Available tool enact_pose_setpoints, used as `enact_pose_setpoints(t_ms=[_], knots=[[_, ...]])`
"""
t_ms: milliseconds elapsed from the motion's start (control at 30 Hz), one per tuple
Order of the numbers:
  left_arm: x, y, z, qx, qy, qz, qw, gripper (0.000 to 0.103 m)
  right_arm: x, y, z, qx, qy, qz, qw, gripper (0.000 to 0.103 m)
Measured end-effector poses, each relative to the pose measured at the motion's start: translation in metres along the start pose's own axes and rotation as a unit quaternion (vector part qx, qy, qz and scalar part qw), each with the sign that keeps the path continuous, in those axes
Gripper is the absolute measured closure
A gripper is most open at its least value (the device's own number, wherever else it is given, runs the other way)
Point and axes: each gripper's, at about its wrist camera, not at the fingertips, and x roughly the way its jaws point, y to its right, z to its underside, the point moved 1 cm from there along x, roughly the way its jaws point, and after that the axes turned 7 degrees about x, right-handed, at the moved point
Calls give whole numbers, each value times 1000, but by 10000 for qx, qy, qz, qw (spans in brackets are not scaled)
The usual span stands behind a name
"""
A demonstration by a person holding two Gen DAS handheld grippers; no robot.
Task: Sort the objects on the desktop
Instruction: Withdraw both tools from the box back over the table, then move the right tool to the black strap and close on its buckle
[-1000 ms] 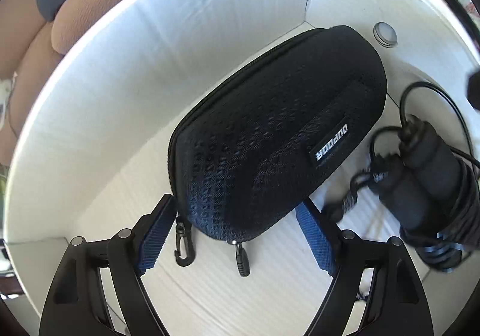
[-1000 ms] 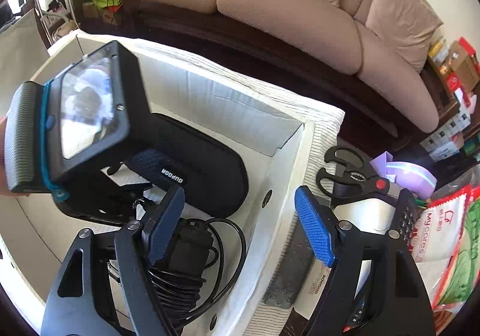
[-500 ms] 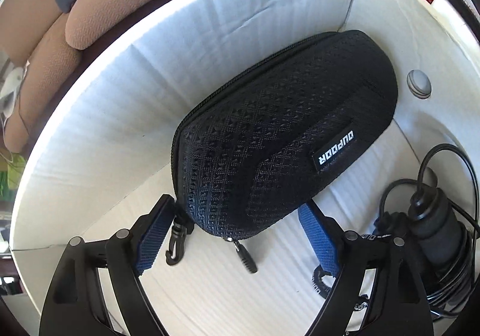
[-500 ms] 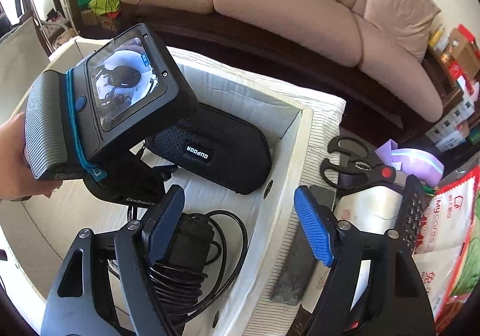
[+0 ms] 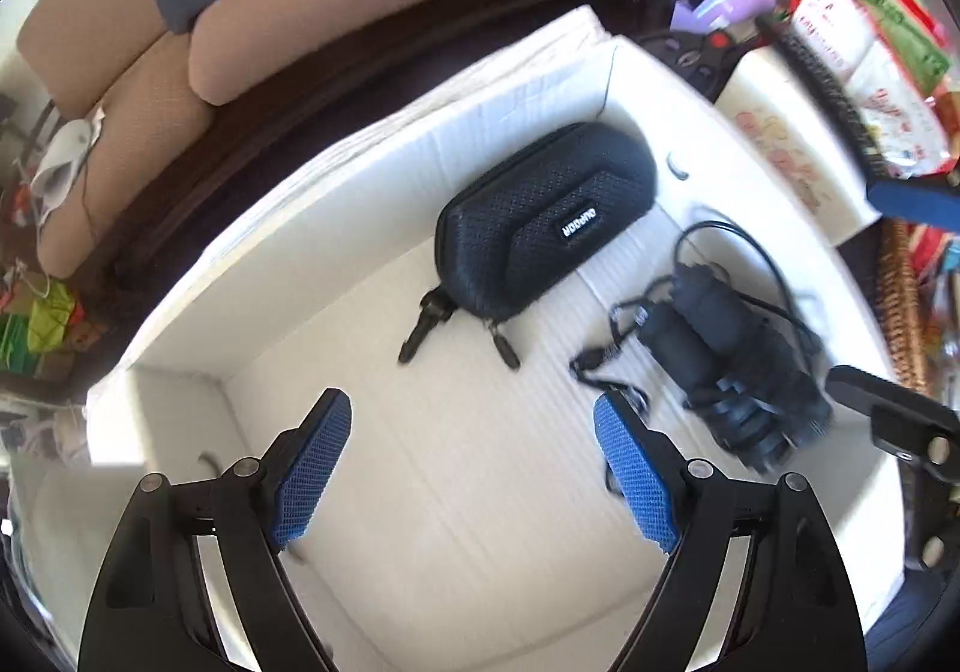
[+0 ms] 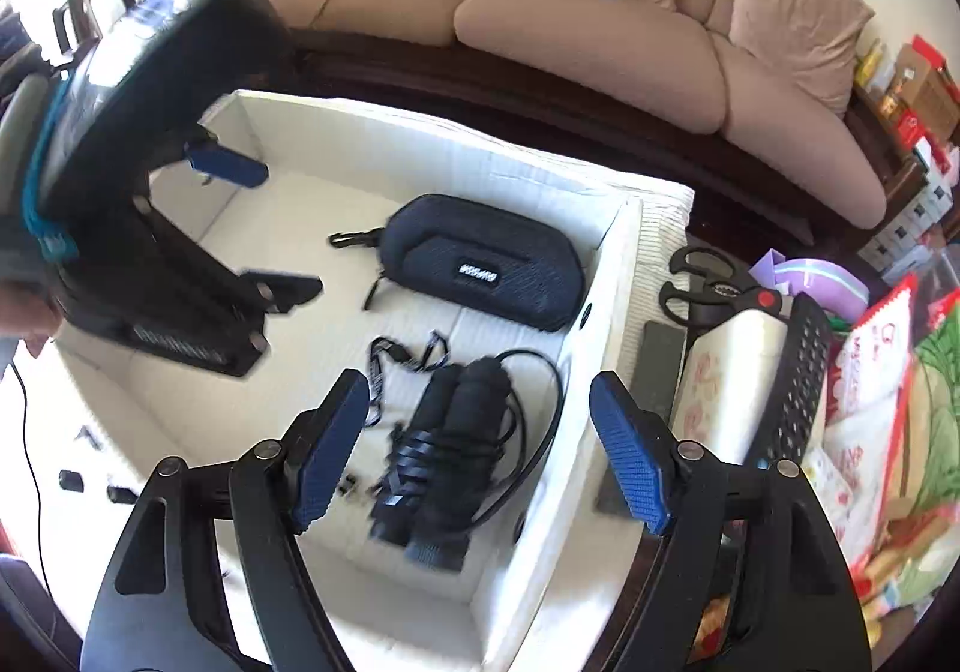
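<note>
Each camera sits just behind its own two fingers and looks steeply down along them. The left wrist view faces into a white box [image 5: 372,174] from above its near end; beyond its fingertips lie a black case [image 5: 543,219] and a cable bundle [image 5: 738,366]. The right wrist view looks down over the box's right wall [image 6: 606,324], its fingers straddling that wall. Both views share the box floor, case [image 6: 483,261], bundle [image 6: 456,456], sofa [image 6: 600,24], and each shows the other gripper.
</note>
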Motion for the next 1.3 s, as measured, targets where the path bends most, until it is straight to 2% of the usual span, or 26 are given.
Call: enact_pose_setpoints(t_ms=[67,100,267,333,367,467,600,767,900,1033,1200,1300], knots=[[-8,-25,-3,-19,86,-11,10000,17,-18,-9,14,-58,47,-13,10000,29],[-22,-22,7,-30,134,5,9999,17,-27,-13,21,-84,72,-24,9999,29],[-101,-19,84,-216,627,218,9976,17,-65,-38,66,-135,119,-298,9994,29],[-111,-11,109,-279,803,251,9961,16,-75,-47,85,-103,96,-337,9993,29],[-116,-2,124,-292,876,223,9955,11,-78,-52,95,-53,58,-387,9992,29],[-121,20,167,-392,1057,67,9936,9,-88,-65,125,58,51,-512,9987,29],[-116,46,218,-733,1269,185,9890,8,-95,-78,160,143,74,-474,9987,27],[-104,81,267,-797,1472,237,9856,0,-91,-80,197,574,166,-750,9954,13],[-90,86,302,-1366,1633,642,9750,0,-79,-81,222,859,146,-1043,9907,13],[-72,82,334,-2075,1820,1075,9551,0,-66,-74,248,1248,103,-999,9871,13],[-67,88,352,-2196,2190,1151,9437,0,-44,-56,279,1794,99,-1003,9786,13],[-67,89,355,-2184,2390,1178,9388,0,-34,-55,289,1803,211,-1074,9775,13]])
